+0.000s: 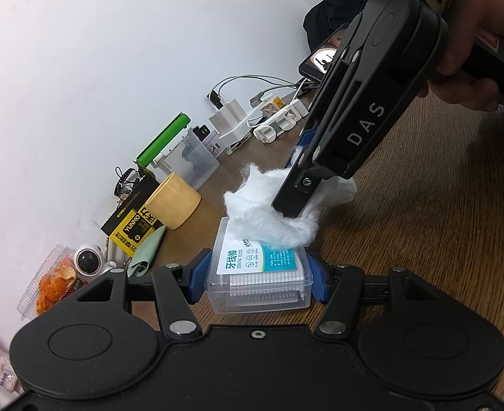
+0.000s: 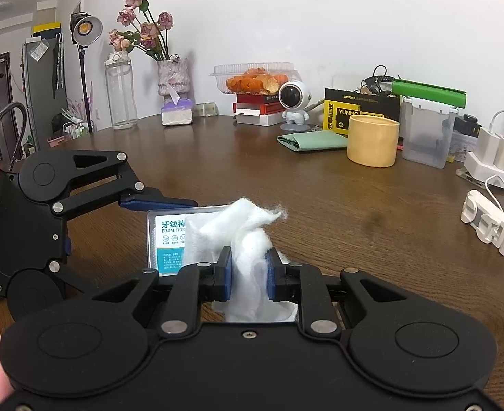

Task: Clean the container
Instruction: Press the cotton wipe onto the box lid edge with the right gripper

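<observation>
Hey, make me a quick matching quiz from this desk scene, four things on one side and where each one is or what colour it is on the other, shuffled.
Things:
1. dental floss box
2. cotton wad
3. round cup
4. folded cloth

Descriptions:
A. pale green, lying flat on the table
B. yellow, standing upright
C. clamped in the left claw
D. pinched in the right claw, resting on the box lid

Pairs: 1-C, 2-D, 3-B, 4-A

I see my right gripper (image 2: 248, 274) pinching the cotton wad (image 2: 241, 229) over the floss box (image 2: 168, 229), clamped by the left gripper (image 2: 156, 205).
</observation>
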Demonstrator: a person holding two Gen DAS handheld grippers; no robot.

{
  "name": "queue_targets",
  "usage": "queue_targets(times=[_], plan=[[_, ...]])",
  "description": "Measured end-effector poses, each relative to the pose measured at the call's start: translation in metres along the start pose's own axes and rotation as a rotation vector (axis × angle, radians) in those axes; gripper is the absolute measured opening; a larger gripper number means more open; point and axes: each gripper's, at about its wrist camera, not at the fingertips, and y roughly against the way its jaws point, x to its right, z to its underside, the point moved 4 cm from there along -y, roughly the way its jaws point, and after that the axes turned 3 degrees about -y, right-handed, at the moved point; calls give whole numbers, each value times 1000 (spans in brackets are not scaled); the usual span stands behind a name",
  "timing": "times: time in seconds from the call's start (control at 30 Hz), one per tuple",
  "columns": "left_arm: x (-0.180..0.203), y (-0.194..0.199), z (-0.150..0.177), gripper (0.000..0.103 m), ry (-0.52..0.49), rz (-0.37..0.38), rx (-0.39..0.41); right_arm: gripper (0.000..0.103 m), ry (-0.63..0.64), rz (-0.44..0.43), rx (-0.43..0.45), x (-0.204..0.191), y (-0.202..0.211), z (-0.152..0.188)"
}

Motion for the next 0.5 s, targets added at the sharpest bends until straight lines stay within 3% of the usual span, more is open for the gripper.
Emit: queue_targets(times=[0.5], plan=[[0,1,1,57,0,0,0,21,-5,-1,-4,1,0,1]])
